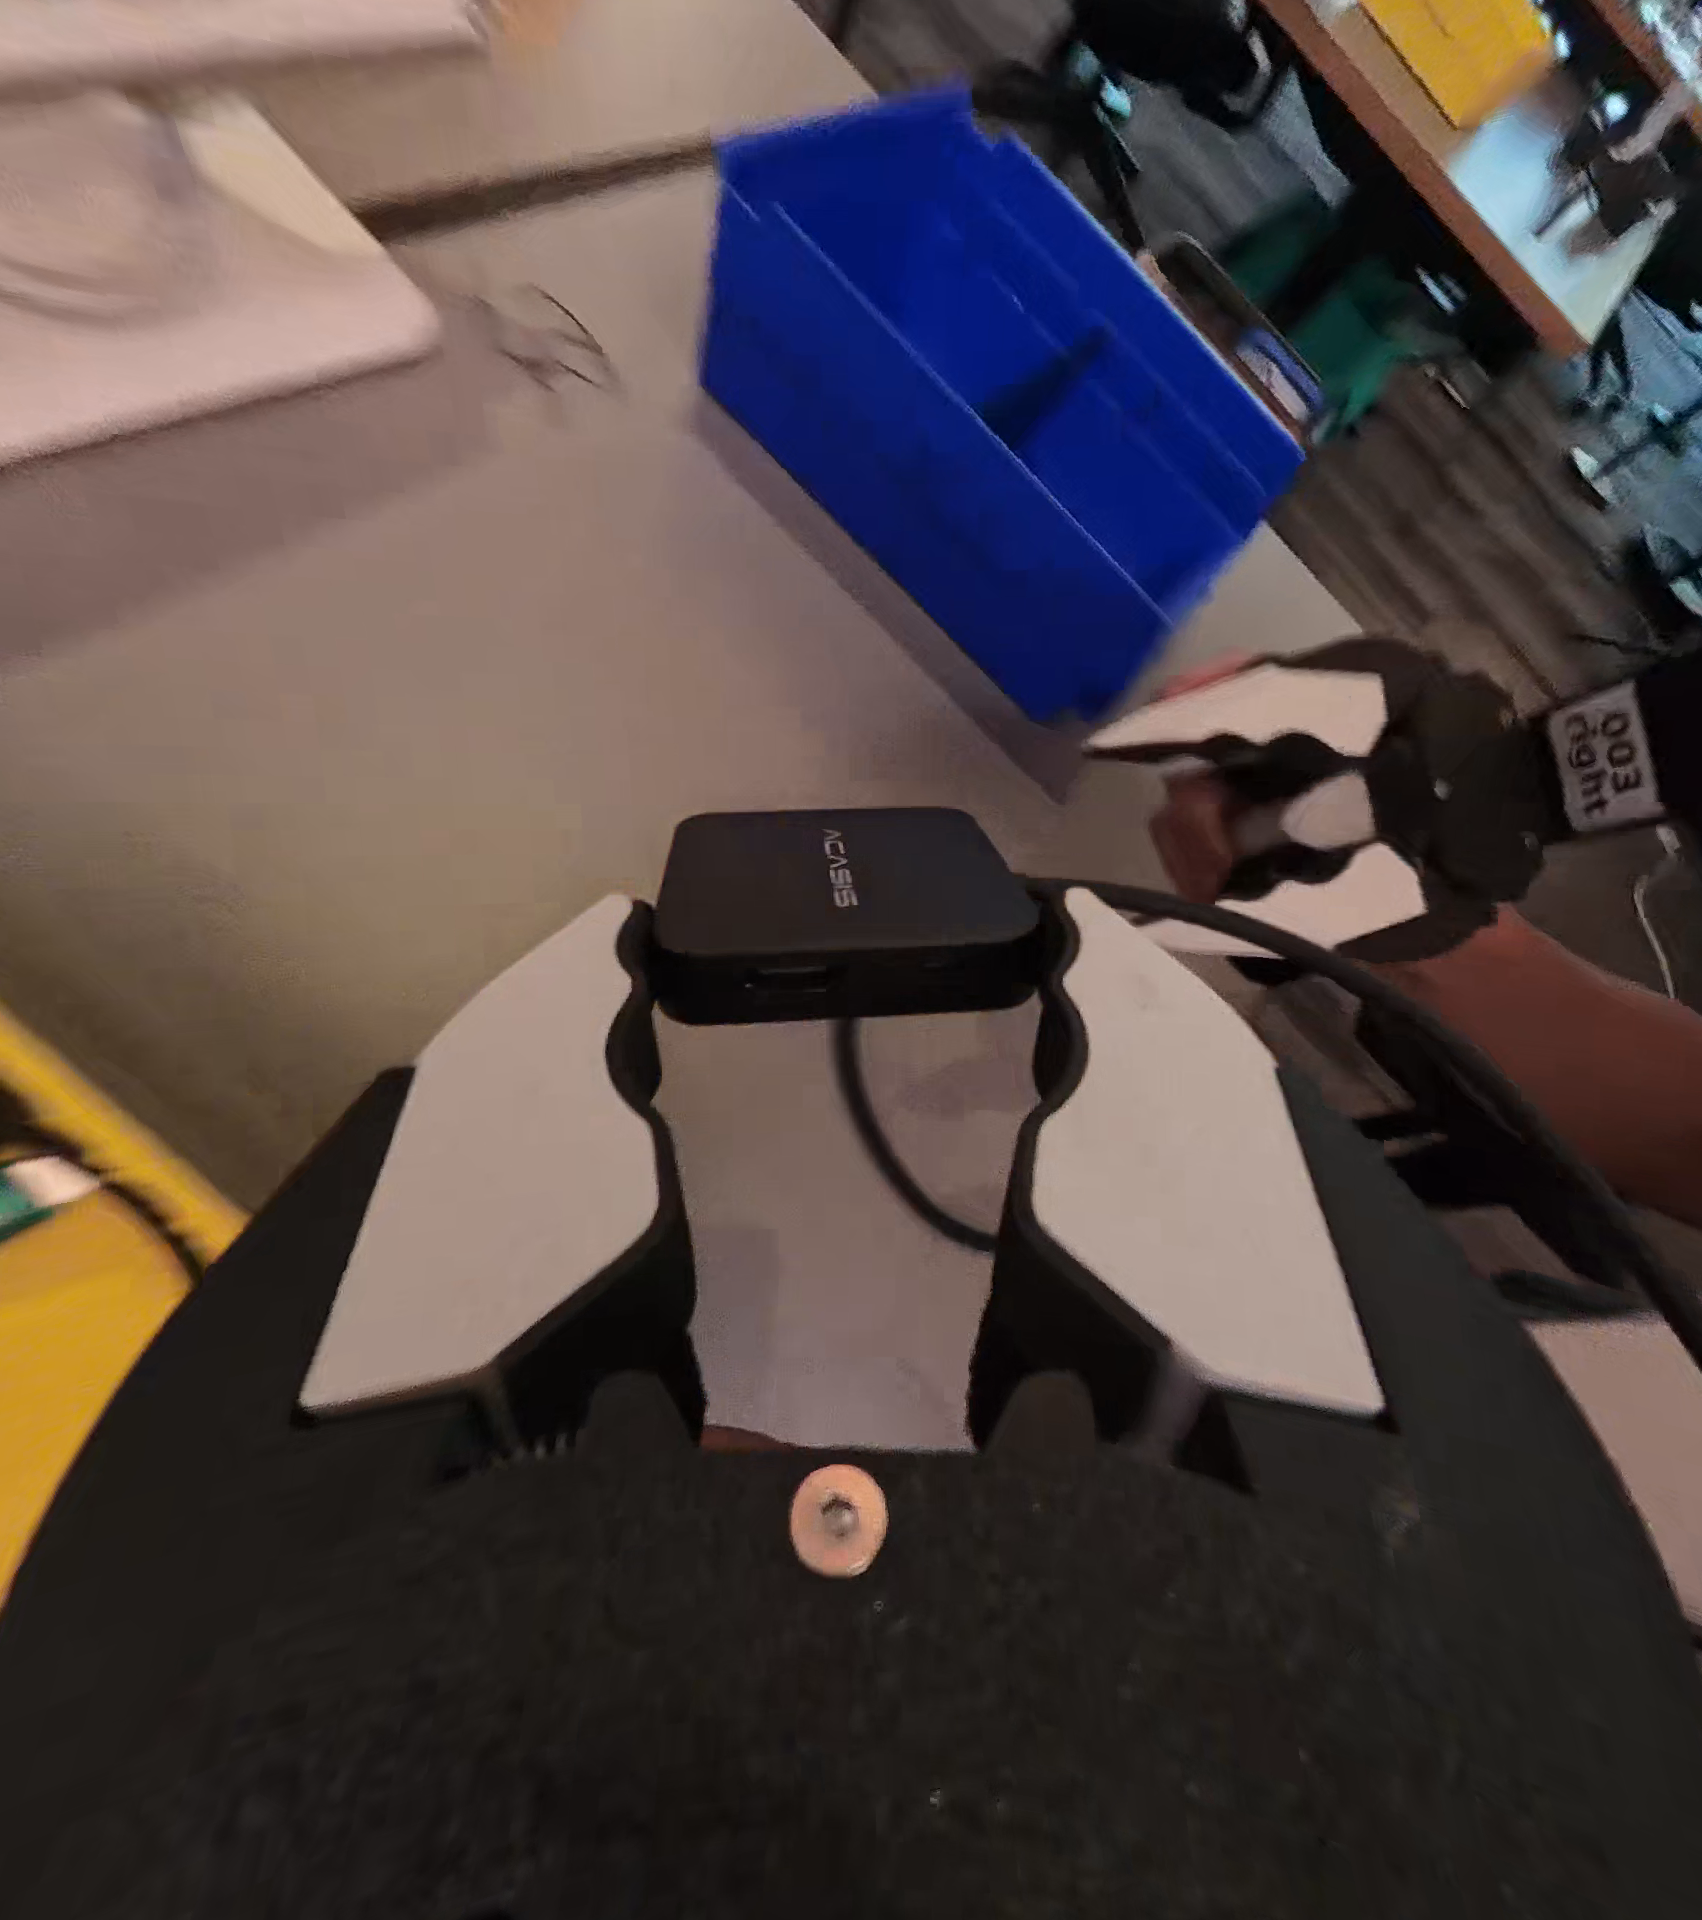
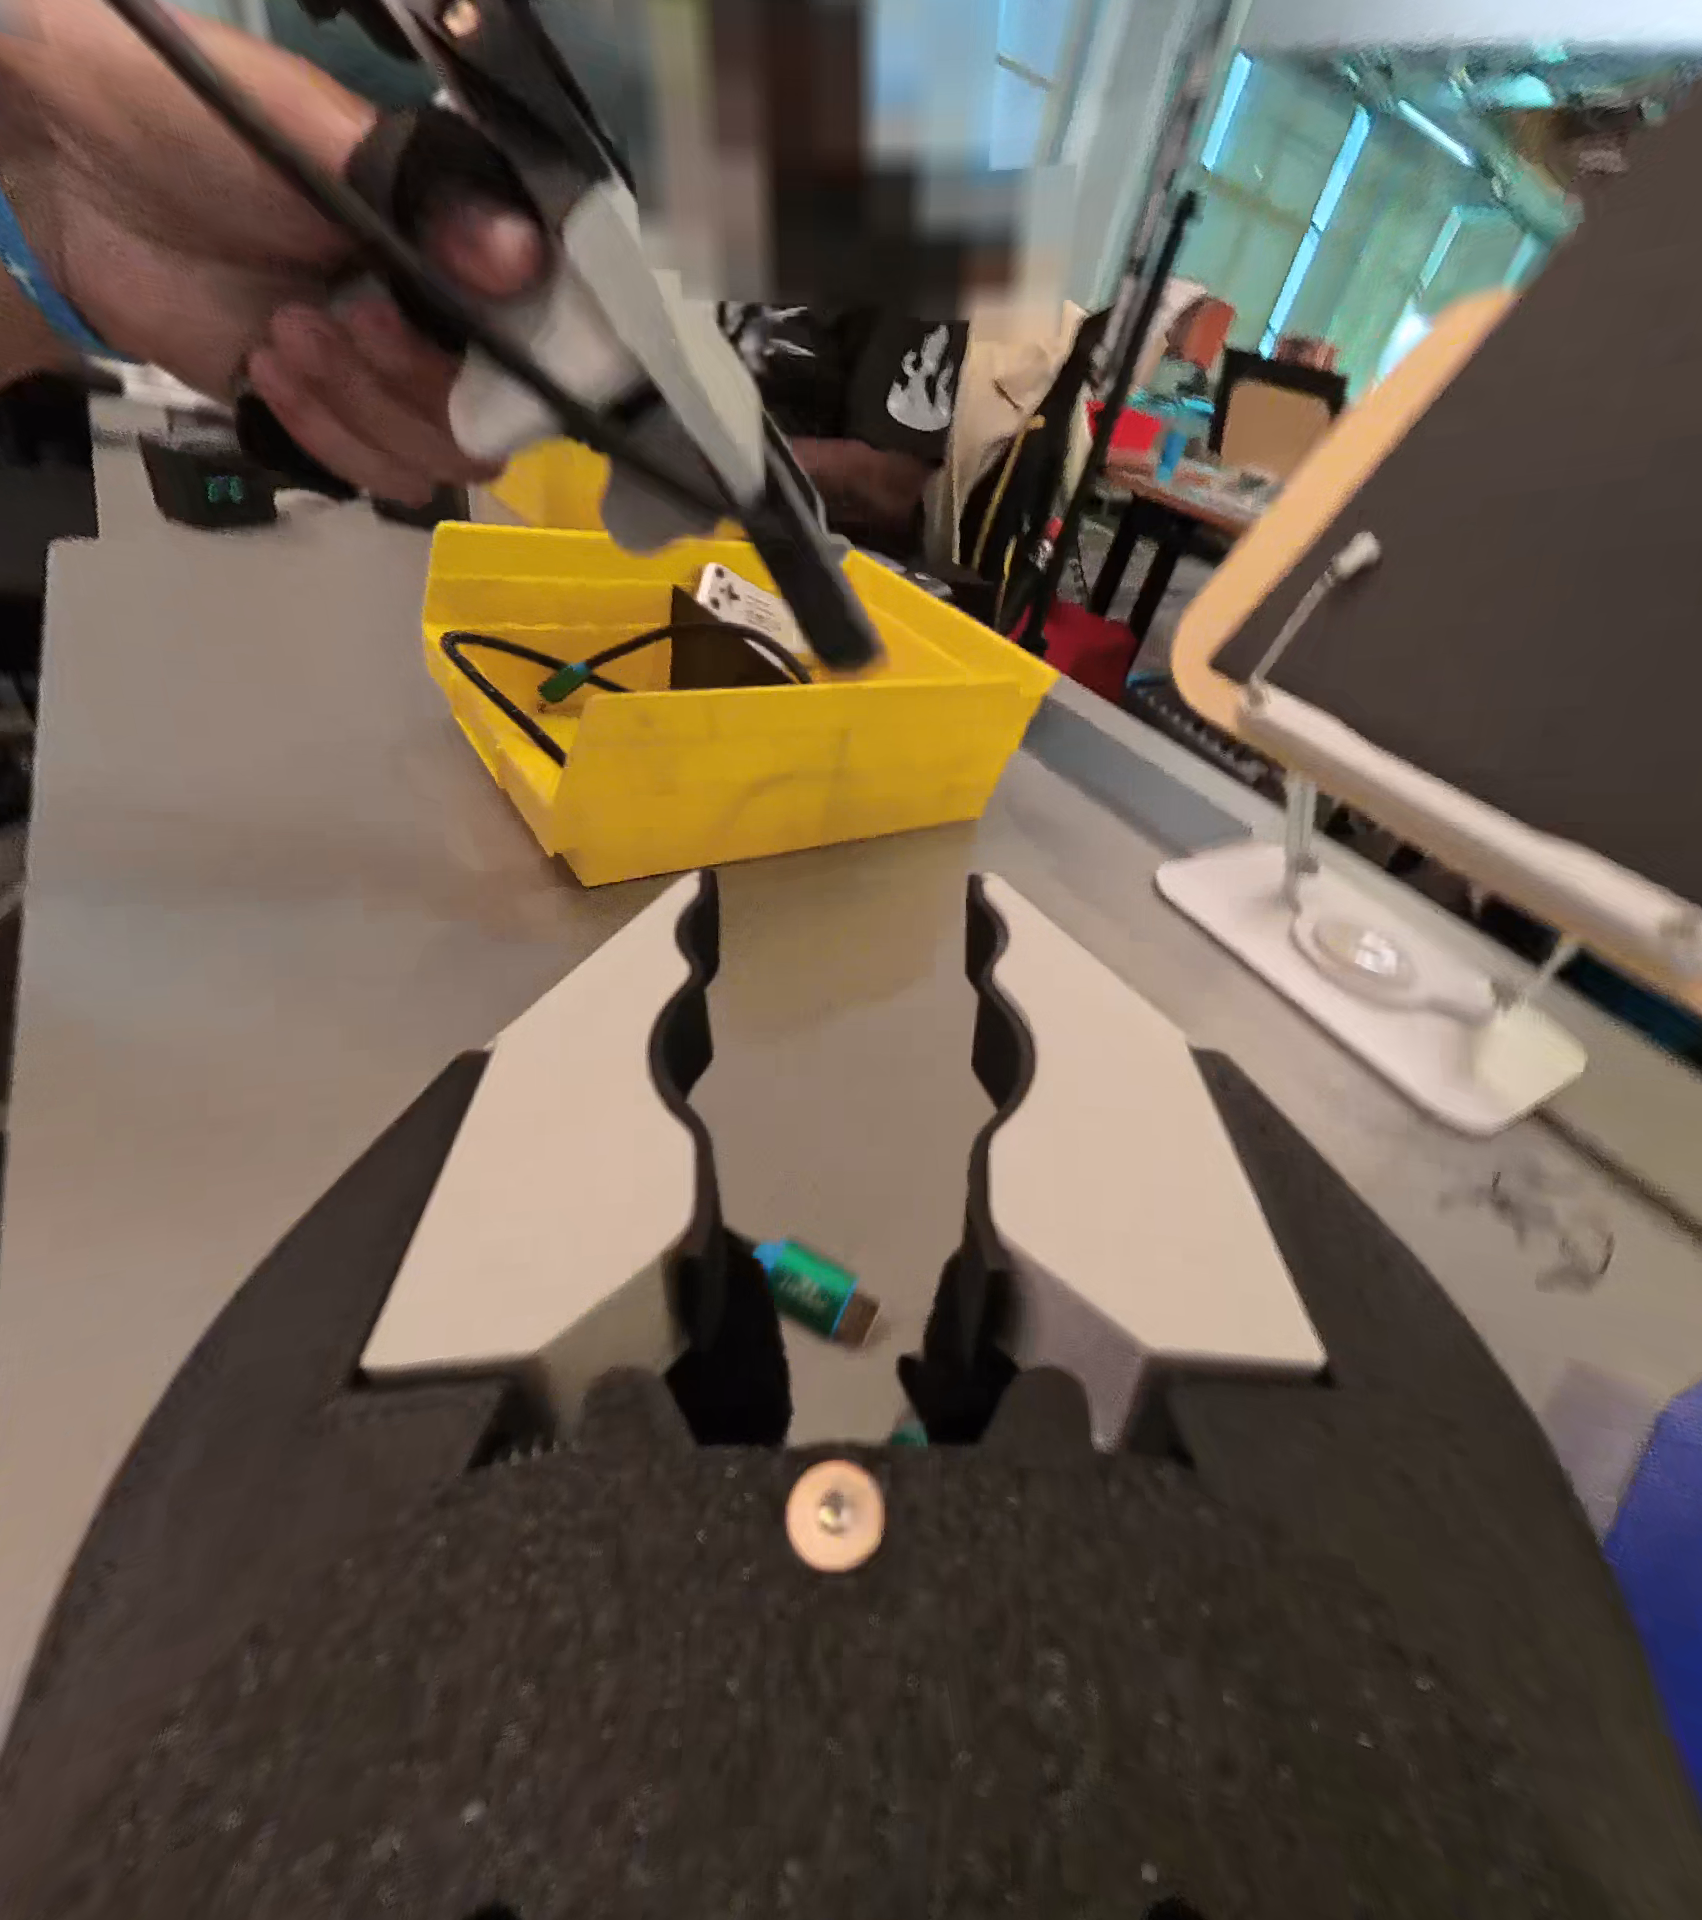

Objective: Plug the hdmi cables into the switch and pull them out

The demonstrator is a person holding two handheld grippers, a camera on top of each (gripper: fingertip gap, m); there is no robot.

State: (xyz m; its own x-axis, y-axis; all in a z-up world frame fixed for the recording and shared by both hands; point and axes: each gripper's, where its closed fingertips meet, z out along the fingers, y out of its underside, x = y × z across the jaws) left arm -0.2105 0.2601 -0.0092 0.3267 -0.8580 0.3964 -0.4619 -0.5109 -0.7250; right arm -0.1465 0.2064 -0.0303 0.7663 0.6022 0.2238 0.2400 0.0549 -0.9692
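Left gripper [image 1: 842, 935]: was clenched on the black HDMI switch [image 1: 842, 909], which was pinched by its two side edges between the fingertips and held off the grey table [image 1: 359, 831]. The grip was judged to leave the port face free.

Switch ports: one slot was turned toward the wrist camera and was seen empty; a second opening beside it was too dark to be made out.

Switch lead: a black cable [image 1: 1346, 966] was seen leaving the right side of the switch and running past the right finger; its far end was cut off at the frame edge.

Right gripper [image 2: 842, 904]: was spread apart, with nothing between the fingers, and was held above the table. It was judged to be lined up for a plug pickup.

HDMI plug [image 2: 816, 1288]: a green-bodied connector with a metal tip was lying on the table below the right gripper's gap, partly hidden by the left finger's base; its cable was not visible.

Yellow bin [image 2: 774, 769]: was set farther off on the table, with another black cable with a green plug [image 2: 566, 681] inside.

Blue bin [image 1: 982, 436]: was blurred, so its contents could not be told.

Monitor stand [image 2: 1366, 987]: was only partly in frame.
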